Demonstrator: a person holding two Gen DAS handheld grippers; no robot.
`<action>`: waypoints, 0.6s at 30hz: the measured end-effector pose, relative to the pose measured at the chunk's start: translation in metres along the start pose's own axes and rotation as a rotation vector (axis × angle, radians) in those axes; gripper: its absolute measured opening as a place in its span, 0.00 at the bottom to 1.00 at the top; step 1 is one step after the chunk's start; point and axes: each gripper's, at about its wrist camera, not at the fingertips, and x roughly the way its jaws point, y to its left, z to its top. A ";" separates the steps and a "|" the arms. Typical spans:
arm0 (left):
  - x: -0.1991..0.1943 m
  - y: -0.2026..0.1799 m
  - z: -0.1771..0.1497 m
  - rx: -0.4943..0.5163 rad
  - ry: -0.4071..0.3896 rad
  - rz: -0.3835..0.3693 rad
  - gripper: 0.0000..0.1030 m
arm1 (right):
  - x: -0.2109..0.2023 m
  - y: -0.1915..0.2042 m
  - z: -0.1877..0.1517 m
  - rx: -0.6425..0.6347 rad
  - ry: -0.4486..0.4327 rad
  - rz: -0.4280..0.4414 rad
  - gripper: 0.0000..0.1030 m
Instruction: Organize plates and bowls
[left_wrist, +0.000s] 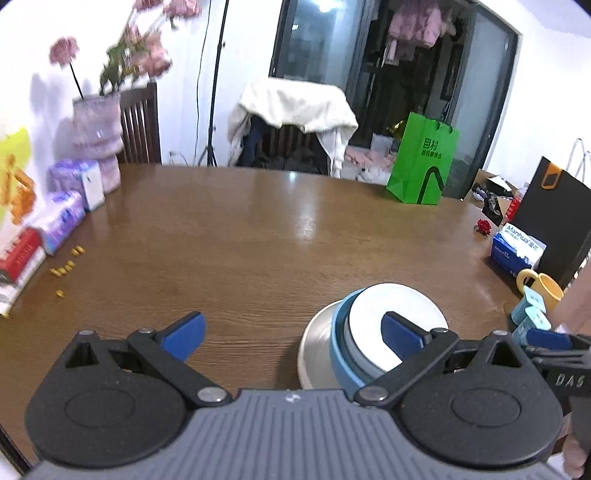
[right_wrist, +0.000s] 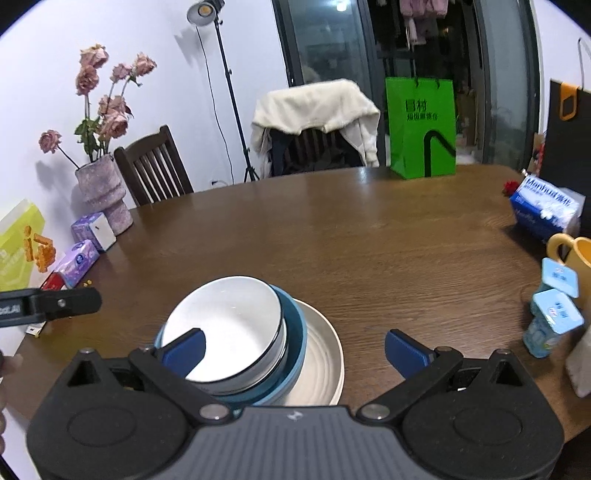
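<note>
Near edge of the brown wooden desk (right_wrist: 369, 236): a stack of three, white bowl (right_wrist: 229, 325) nested in a blue bowl (right_wrist: 295, 336), both seated on a pale plate (right_wrist: 325, 354). Same stack at lower right of the left wrist view, white bowl (left_wrist: 391, 314) uppermost, blue bowl (left_wrist: 341, 354) around it, plate (left_wrist: 314, 347) beneath.

Left tongs (left_wrist: 291, 339) spread wide, holding nothing, hovering over bare desk (left_wrist: 240, 229); right blue pad in front of the white bowl, contact impossible to judge. Right tongs (right_wrist: 295, 350) likewise spread wide and empty, stack between and slightly left of the fingers, left pad over the white bowl's rim.

Far edge: green paper bag (right_wrist: 421, 125) standing upright. Right side: blue tissue pack (right_wrist: 543, 210), yellow mug (right_wrist: 576, 254), two small light-blue drink cartons (right_wrist: 554, 317) just beside the mug, black bag (right_wrist: 569, 125) behind. Left side along the wall: pink vase (right_wrist: 103, 192) with faded roses, purple tissue packs (right_wrist: 85, 243), yellow-green box (right_wrist: 18, 243). Beyond the desk: dark wooden chair (right_wrist: 155, 166), another chair draped with a cream garment (right_wrist: 314, 107), a light stand (right_wrist: 229, 85).
</note>
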 end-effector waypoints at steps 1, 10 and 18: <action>-0.009 0.001 -0.004 0.007 -0.010 0.005 1.00 | -0.008 0.003 -0.004 0.005 -0.009 -0.002 1.00; -0.087 0.009 -0.048 0.034 -0.035 0.001 1.00 | -0.091 0.034 -0.055 0.009 -0.062 -0.041 1.00; -0.140 0.012 -0.089 0.016 -0.022 0.035 1.00 | -0.160 0.050 -0.102 0.001 -0.069 -0.073 1.00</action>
